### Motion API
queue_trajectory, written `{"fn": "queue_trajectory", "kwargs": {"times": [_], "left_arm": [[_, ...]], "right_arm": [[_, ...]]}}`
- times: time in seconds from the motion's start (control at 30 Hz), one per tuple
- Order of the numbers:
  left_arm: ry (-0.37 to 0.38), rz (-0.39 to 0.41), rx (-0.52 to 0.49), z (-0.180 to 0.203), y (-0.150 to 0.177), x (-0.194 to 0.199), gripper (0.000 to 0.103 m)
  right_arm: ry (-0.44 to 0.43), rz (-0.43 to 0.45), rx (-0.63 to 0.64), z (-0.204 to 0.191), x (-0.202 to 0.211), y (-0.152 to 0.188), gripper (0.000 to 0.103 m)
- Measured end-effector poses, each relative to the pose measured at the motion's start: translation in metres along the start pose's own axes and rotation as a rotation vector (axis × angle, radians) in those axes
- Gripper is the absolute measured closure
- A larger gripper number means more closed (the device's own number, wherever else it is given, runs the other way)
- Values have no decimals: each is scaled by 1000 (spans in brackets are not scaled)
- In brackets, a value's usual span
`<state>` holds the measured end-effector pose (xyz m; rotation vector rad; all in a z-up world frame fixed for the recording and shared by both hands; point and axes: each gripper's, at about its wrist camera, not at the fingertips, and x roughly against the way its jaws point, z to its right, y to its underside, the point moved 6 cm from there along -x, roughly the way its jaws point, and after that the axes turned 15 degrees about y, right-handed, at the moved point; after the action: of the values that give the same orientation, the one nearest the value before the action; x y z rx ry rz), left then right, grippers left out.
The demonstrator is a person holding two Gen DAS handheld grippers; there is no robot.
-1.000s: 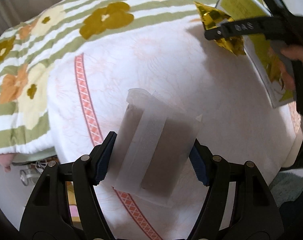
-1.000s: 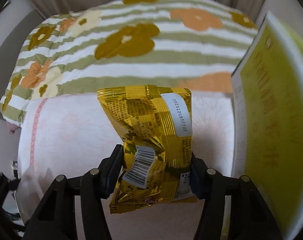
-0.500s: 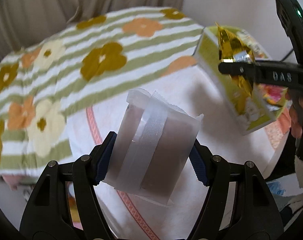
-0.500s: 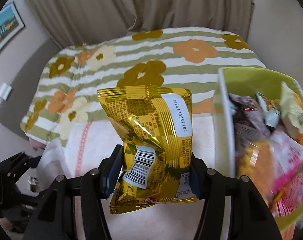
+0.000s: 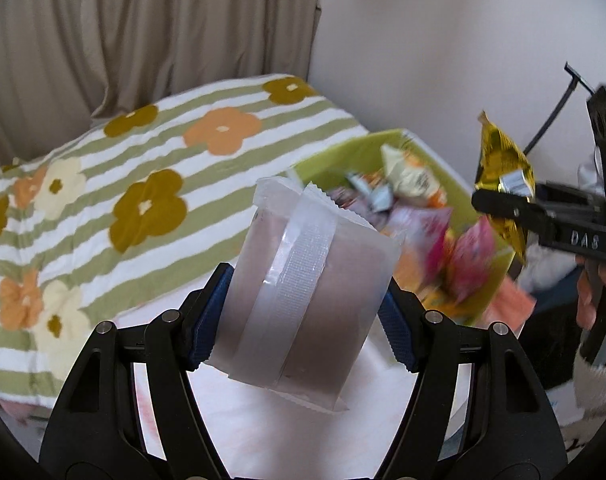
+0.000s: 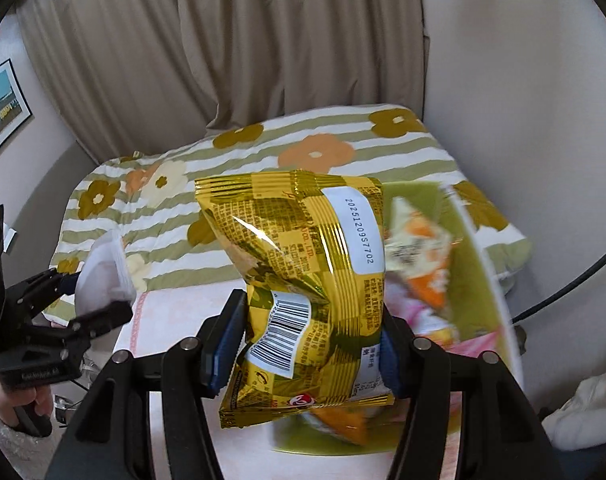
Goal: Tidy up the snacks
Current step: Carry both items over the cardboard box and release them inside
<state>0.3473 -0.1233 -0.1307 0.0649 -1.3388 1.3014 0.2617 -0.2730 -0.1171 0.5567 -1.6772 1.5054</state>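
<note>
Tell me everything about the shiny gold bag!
The gold snack bag is crinkly foil with a checker print and small writing, a white barcode label and a white strip with printed numbers. It stands upright, pinched low down between the right gripper's blue-padded fingers, in the air beside the green snack box.

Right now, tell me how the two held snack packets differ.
The gold foil packet is shiny, opaque, printed and barcoded; the frosted packet is matte, translucent, unprinted, with brown contents showing. The gold one looks crumpled, the frosted one smooth. Both are clamped upright, one in each hand-held gripper.
</note>
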Motion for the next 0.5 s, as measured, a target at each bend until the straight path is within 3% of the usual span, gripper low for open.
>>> {"fn": "queue_trajectory", "kwargs": {"times": [0.17,0.33,0.5], "left_arm": [[20,17,48,52,-17,-46,37],[37,-15,120,96,-18,-105,36],[-7,-65,145,118,-10,-142,34]], "right_arm": [[-20,1,18,59,-2,-2,49],[-43,-30,25,104,-16,0,49],[-76,-61,27,122,-27,5,49]]}}
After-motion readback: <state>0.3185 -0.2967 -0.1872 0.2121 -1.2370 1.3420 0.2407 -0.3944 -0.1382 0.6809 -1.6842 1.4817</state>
